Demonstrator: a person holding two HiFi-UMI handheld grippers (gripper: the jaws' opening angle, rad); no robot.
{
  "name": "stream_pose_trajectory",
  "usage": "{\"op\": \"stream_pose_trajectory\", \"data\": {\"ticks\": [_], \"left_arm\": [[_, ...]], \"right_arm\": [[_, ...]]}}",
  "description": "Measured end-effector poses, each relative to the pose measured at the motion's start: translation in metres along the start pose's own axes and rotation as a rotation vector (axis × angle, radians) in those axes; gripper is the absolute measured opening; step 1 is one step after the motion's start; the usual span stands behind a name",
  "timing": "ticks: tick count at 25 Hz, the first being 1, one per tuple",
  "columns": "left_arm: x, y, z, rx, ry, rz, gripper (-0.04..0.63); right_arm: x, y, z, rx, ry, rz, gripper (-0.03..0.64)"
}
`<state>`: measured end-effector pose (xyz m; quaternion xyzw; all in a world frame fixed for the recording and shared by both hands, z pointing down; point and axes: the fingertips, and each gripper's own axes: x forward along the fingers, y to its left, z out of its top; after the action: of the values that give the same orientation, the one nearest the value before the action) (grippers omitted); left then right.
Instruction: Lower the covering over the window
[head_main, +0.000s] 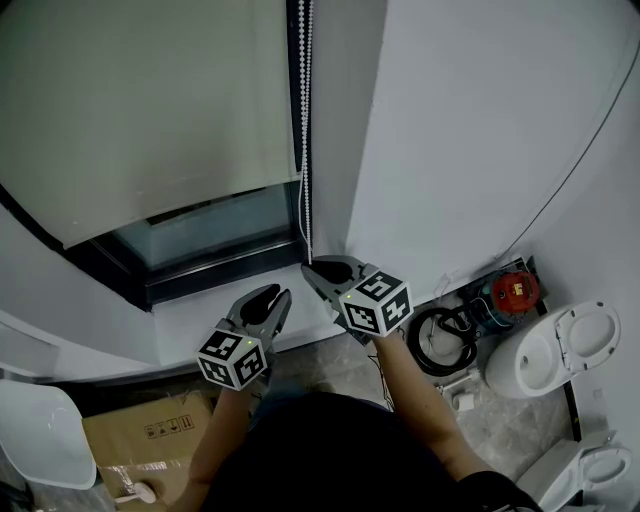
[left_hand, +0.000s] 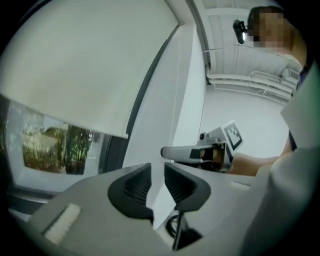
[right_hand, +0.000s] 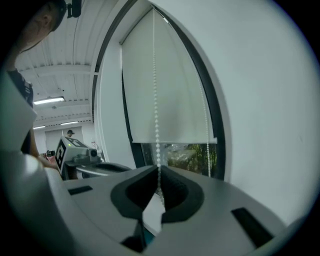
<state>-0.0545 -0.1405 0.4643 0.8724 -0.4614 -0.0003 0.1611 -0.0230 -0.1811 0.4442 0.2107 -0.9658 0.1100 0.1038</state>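
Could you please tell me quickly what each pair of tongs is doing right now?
Left tongs: open, empty.
Right tongs: closed on the bead chain.

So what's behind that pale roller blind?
Behind the roller blind is the window glass. Only a strip below the blind's bottom edge shows, with green trees outside. The blind hides the rest.

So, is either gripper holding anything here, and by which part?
The right gripper is shut on the bead chain, low on one strand, below the blind's bottom edge. The left gripper is open and empty.
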Motion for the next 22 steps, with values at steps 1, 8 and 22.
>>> {"op": "stream_pose_trajectory", "data": {"ticks": [1, 8, 22], "left_arm": [[-0.001, -0.002, 0.012, 0.036, -0.023, 0.020, 0.065], [-0.006, -0.009, 0.054, 0.139, -0.075, 0.129, 0.011], [-0.034, -0.022, 0.147, 0.280, -0.229, 0.254, 0.011]], "right_arm": [[-0.001, -0.001, 0.000, -0.002, 0.000, -0.006, 0.023], [-0.018, -0.018, 0.001, -0.096, 0.052, -0.191, 0.031], [-0.146, -0.018, 0.136, -0.280, -0.333, -0.642, 0.086]]}}
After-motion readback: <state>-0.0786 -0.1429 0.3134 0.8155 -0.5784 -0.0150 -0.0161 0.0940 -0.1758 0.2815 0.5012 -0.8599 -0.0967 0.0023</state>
